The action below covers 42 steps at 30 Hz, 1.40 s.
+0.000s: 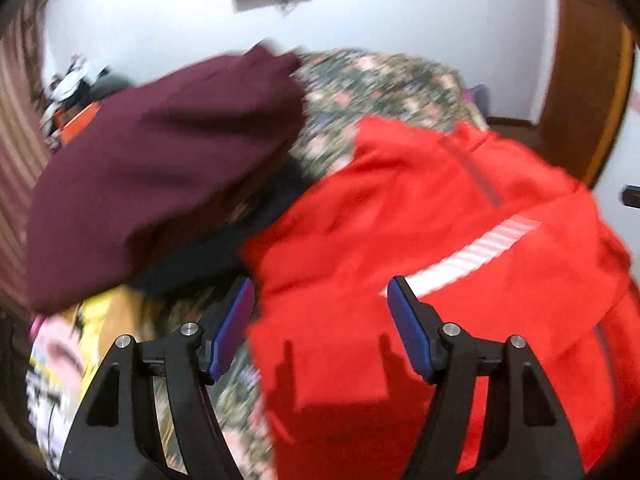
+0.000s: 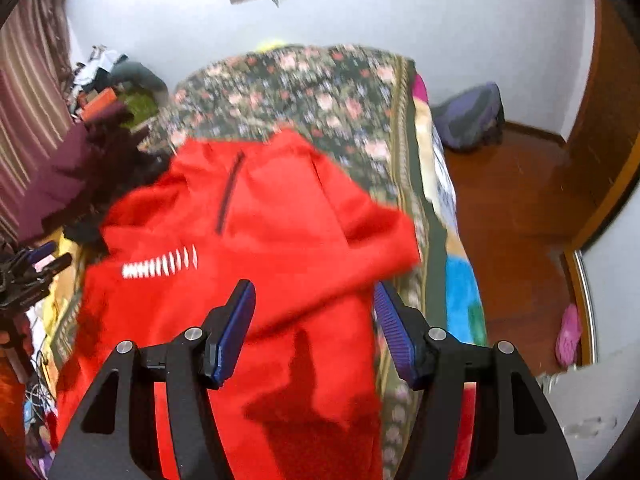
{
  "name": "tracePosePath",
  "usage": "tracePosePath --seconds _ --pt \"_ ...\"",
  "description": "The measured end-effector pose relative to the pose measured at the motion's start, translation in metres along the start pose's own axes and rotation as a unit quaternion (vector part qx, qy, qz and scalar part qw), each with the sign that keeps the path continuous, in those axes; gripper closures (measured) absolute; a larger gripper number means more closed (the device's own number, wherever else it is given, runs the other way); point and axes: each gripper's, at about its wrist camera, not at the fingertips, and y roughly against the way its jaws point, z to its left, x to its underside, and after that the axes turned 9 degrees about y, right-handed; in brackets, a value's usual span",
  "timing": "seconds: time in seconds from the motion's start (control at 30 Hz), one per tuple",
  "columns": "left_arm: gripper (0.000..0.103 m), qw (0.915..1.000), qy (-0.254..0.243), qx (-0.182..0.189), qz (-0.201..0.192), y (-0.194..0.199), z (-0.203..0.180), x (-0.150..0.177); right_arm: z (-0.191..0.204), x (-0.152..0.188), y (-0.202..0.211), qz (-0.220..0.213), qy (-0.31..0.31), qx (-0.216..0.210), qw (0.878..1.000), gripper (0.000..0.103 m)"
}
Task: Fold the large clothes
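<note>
A large red jacket (image 2: 256,216) with a dark zip and a white striped chest mark lies spread on a floral bed cover (image 2: 320,88); it also shows in the left wrist view (image 1: 420,220). My right gripper (image 2: 314,304) is open and empty above the jacket's lower right part. My left gripper (image 1: 320,300) is open and empty above the jacket's left edge. It also appears at the left edge of the right wrist view (image 2: 36,264). A maroon garment (image 1: 160,160) lies heaped to the jacket's left.
A dark garment (image 1: 224,248) sits under the maroon one. Yellow and printed cloth (image 1: 80,340) lies near the bed's left edge. A wooden floor (image 2: 512,216) runs along the bed's right, with a purple bag (image 2: 468,120) and a pink slipper (image 2: 568,336). Clutter (image 2: 112,88) fills the far left corner.
</note>
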Motion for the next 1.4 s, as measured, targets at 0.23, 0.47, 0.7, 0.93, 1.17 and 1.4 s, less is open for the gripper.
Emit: tracePosePath --seconds 0.23,0.47,0.7,0.93,1.17,1.4 --pt "0.033 0.9996 -0.023 0.014 0.002 -0.056 -0.04 -0.054 -0.004 -0.048 -0.038 -0.002 0.011 -0.019 1.0 0.044" --pt "0.033 0.9991 -0.027 0.018 0.028 -0.123 -0.059 -0.082 -0.026 -0.083 -0.114 0.046 -0.043 -0.063 0.996 0.044" --pt "0.033 0.998 -0.03 -0.008 0.055 -0.189 -0.059 -0.1 -0.035 -0.103 -0.187 0.09 -0.054 -0.075 0.992 0.044" --pt "0.032 0.991 0.044 0.082 0.096 -0.22 -0.032 -0.104 -0.039 -0.11 -0.222 0.106 -0.062 -0.131 0.984 0.041" --pt "0.087 0.9954 -0.003 0.069 0.066 -0.203 -0.054 -0.098 -0.024 -0.106 -0.204 0.085 -0.069 -0.163 0.98 0.092" --pt "0.098 0.9958 -0.03 0.075 0.045 -0.156 -0.062 -0.095 -0.003 -0.104 -0.122 0.021 -0.029 -0.149 0.988 0.096"
